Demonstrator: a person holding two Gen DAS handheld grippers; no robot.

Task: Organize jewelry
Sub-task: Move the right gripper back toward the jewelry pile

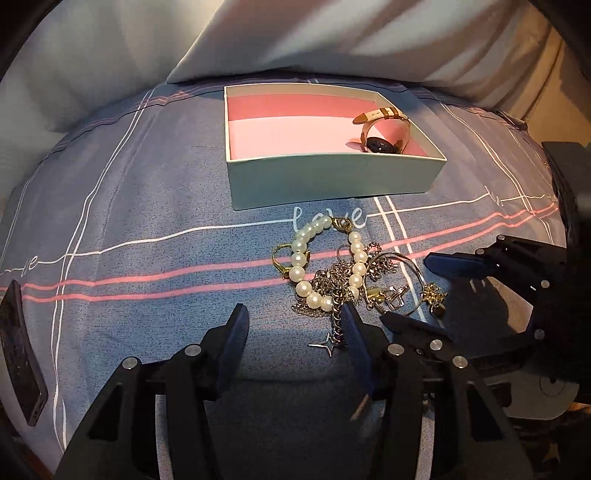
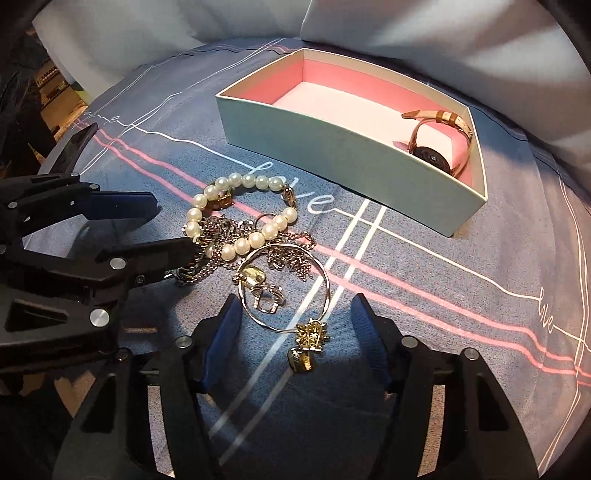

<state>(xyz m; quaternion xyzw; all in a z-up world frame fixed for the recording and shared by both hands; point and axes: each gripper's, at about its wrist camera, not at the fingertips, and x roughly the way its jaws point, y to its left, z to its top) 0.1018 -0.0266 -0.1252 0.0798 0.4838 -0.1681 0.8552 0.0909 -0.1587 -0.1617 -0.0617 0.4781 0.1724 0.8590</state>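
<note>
A heap of jewelry lies on the blue bedsheet: a pearl bracelet (image 1: pixel 314 258) (image 2: pixel 236 214), a silver chain (image 1: pixel 332 288) (image 2: pixel 221 258), a thin silver bangle (image 1: pixel 406 280) (image 2: pixel 284 284) with a gold charm (image 2: pixel 312 334), and a gold ring (image 1: pixel 280 256). A pale green box (image 1: pixel 332 177) (image 2: pixel 332 162) with pink lining stands behind it and holds a watch (image 1: pixel 382 129) (image 2: pixel 439 144). My left gripper (image 1: pixel 293 314) (image 2: pixel 173 225) is open, low over the chain and pearls. My right gripper (image 2: pixel 293 306) (image 1: pixel 410 288) is open around the bangle's near edge.
A dark phone (image 1: pixel 18 354) lies at the sheet's left edge. White pillows (image 1: pixel 369 33) (image 2: pixel 147 33) rise behind the box. The sheet has pink and white stripes.
</note>
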